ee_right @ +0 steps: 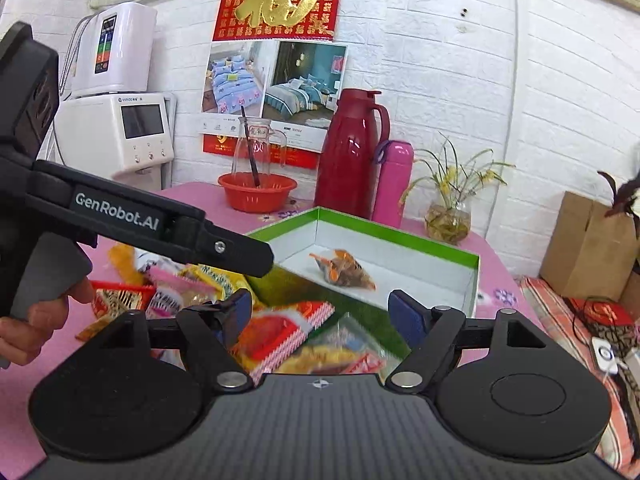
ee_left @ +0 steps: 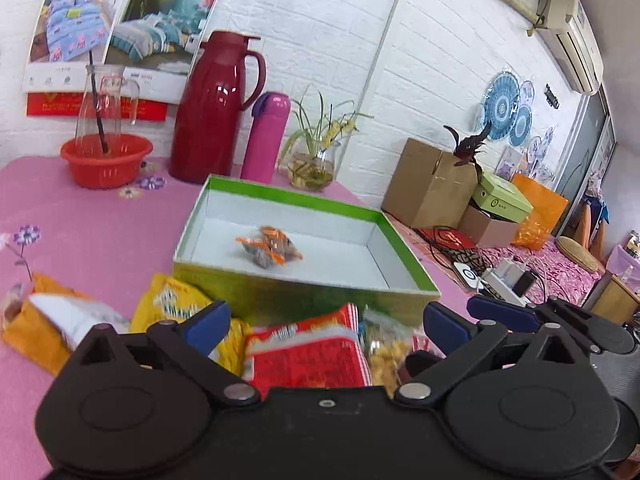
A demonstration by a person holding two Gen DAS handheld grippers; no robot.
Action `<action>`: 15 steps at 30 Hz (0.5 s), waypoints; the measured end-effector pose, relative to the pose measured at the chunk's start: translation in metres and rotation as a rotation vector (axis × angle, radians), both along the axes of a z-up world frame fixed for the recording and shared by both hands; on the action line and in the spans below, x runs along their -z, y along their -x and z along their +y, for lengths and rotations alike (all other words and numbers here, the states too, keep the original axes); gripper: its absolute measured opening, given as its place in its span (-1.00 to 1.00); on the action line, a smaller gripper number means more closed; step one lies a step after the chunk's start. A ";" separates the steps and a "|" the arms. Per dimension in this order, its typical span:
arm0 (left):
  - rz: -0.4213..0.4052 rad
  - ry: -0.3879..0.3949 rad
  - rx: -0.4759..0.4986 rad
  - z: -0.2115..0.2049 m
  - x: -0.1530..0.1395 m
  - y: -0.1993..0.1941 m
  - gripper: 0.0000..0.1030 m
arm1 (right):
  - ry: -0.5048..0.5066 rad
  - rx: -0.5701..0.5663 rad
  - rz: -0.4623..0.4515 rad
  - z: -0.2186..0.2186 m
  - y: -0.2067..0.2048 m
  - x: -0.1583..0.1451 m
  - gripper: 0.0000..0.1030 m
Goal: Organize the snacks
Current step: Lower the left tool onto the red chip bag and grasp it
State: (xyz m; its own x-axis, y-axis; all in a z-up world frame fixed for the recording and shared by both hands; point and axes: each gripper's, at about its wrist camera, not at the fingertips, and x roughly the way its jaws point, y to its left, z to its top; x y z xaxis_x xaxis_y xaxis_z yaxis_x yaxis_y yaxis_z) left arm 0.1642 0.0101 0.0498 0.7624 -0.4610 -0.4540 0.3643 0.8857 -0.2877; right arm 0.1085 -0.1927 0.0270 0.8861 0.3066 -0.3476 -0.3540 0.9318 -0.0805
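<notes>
A green box (ee_left: 304, 204) with a white inside stands open on the pink table; it also shows in the right wrist view (ee_right: 400, 236). One clear snack bag with orange trim (ee_left: 270, 247) lies in it, also seen from the right wrist (ee_right: 344, 268). Several snack packs lie in front of the box: a red one (ee_left: 308, 356), a yellow one (ee_left: 172, 300), an orange one (ee_left: 36, 320). My left gripper (ee_left: 324, 322) is open above the red pack. My right gripper (ee_right: 322, 316) is open above a red-and-white pack (ee_right: 288, 332).
A red bowl with a glass jug (ee_left: 106, 160), a red thermos (ee_left: 212, 112), a pink bottle (ee_left: 266, 136) and a plant in a glass vase (ee_left: 312, 160) stand behind the box. Cardboard boxes (ee_left: 432, 184) and cables lie to the right.
</notes>
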 end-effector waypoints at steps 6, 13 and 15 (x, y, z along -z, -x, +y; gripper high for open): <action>0.074 -0.017 0.021 -0.002 0.024 0.005 1.00 | -0.012 0.027 0.083 -0.005 0.002 0.019 1.00; 0.100 -0.025 -0.002 0.014 0.038 0.007 1.00 | -0.024 0.055 0.128 -0.003 -0.006 0.031 1.00; 0.109 -0.032 -0.002 0.018 0.040 0.004 1.00 | -0.022 0.049 0.123 -0.001 -0.006 0.033 1.00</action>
State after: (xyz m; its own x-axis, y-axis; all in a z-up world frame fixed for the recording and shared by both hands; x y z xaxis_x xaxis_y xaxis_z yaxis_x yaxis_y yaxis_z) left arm 0.1601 0.0277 0.0094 0.7086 -0.4431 -0.5492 0.3301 0.8960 -0.2971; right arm 0.1144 -0.1939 -0.0059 0.8512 0.2727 -0.4485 -0.3140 0.9492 -0.0189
